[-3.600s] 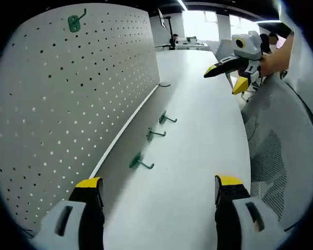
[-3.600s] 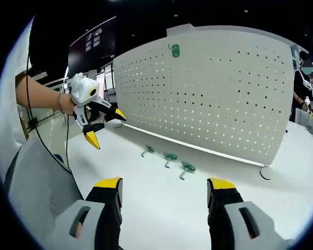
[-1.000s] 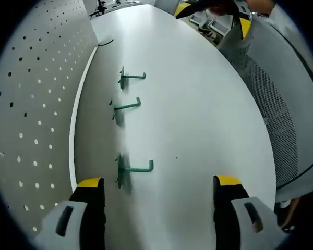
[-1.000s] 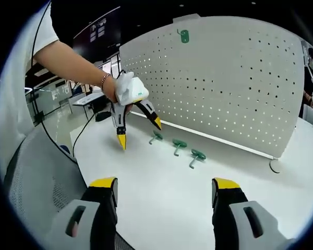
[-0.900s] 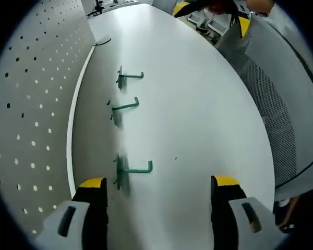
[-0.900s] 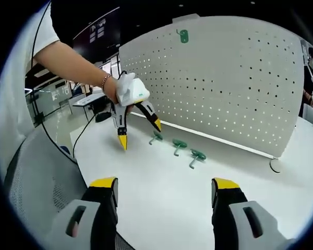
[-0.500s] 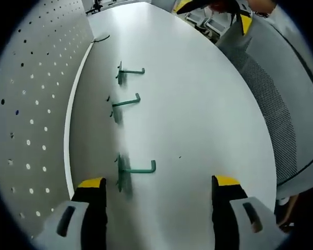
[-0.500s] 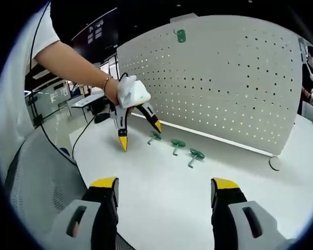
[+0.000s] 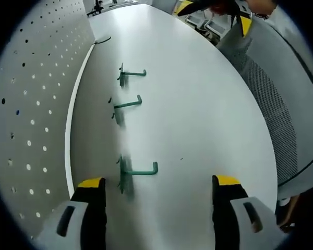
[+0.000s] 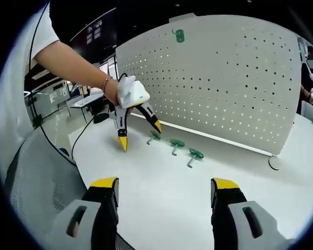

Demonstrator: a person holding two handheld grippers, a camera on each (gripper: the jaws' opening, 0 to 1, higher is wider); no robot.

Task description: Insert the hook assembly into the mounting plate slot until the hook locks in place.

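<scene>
Three green hooks lie in a row on the white table [image 9: 198, 104]: the nearest hook [image 9: 137, 171], a middle hook [image 9: 127, 104] and a far hook [image 9: 131, 74]. My left gripper [image 9: 159, 190] hangs open just above the nearest hook, which lies between its jaws. In the right gripper view the same left gripper [image 10: 139, 132] points down beside the hooks [image 10: 176, 144]. A white pegboard [image 10: 224, 83] stands behind them with one green hook [image 10: 179, 35] mounted near its top. My right gripper [image 10: 164, 190] is open and empty, back from the hooks.
The pegboard's base strip [image 9: 72, 130] runs along the table left of the hooks. A grey mesh chair [image 9: 281, 104] stands at the table's right edge. A black cable [image 10: 86, 130] trails off the table's left side. A person's arm [image 10: 68, 62] holds the left gripper.
The left gripper has come down from a raised position to hover over the nearest hook; in the last second it barely shifted. The right gripper has held still.
</scene>
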